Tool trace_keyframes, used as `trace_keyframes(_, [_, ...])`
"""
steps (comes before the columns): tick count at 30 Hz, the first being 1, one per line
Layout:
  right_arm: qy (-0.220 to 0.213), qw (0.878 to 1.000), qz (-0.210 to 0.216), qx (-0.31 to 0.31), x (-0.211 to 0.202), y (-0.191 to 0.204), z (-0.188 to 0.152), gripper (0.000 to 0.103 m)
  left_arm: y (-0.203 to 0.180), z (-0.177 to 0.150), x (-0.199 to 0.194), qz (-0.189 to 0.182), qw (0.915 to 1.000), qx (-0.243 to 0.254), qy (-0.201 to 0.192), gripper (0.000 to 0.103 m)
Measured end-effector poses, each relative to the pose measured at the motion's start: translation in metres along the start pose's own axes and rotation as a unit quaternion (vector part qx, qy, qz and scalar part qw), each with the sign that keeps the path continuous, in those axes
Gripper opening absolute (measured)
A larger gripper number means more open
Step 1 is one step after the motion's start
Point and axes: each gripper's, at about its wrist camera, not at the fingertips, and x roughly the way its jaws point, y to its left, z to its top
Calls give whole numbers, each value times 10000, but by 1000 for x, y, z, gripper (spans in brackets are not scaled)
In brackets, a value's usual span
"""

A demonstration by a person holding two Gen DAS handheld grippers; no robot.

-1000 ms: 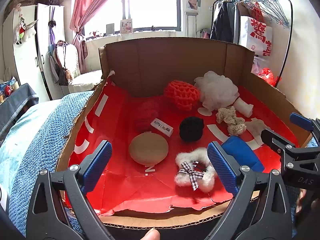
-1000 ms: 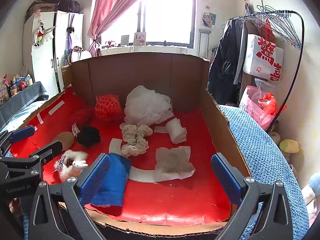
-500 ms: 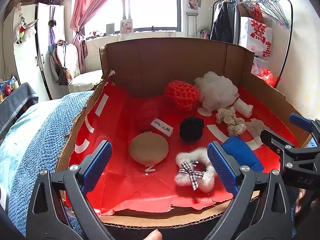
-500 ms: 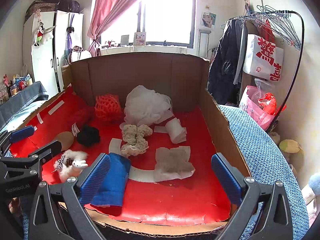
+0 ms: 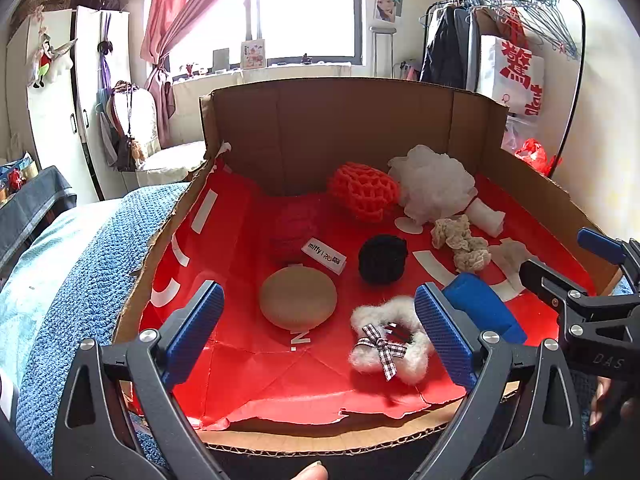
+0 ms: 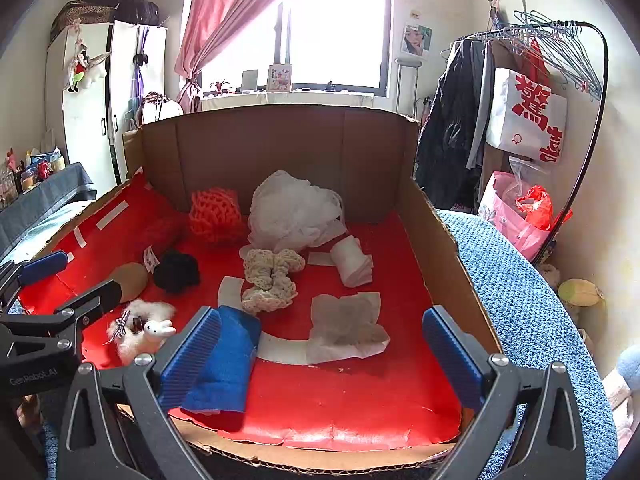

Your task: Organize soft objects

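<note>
**Soft things spread over the box floor**

At the back sit an orange knit ball (image 5: 363, 191) and a white pouf (image 5: 434, 185). A black scrunchie (image 5: 382, 258), tan pad (image 5: 298, 304) and cream crochet (image 6: 270, 279) lie mid-floor. Near the front: a fluffy white scrunchie (image 5: 386, 338) with checked bow, and a blue cloth (image 6: 222, 360).

In the box (image 5: 360, 128), the folded towel (image 6: 224, 360) lies before the crocheted piece (image 6: 270, 280).
</note>
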Motion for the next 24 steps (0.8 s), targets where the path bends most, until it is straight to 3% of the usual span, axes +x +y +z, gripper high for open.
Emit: trace_keyframes(24, [7,10000,-11,-11,0,0,0,103,-2,2,-3,16,10000,-7,13,98])
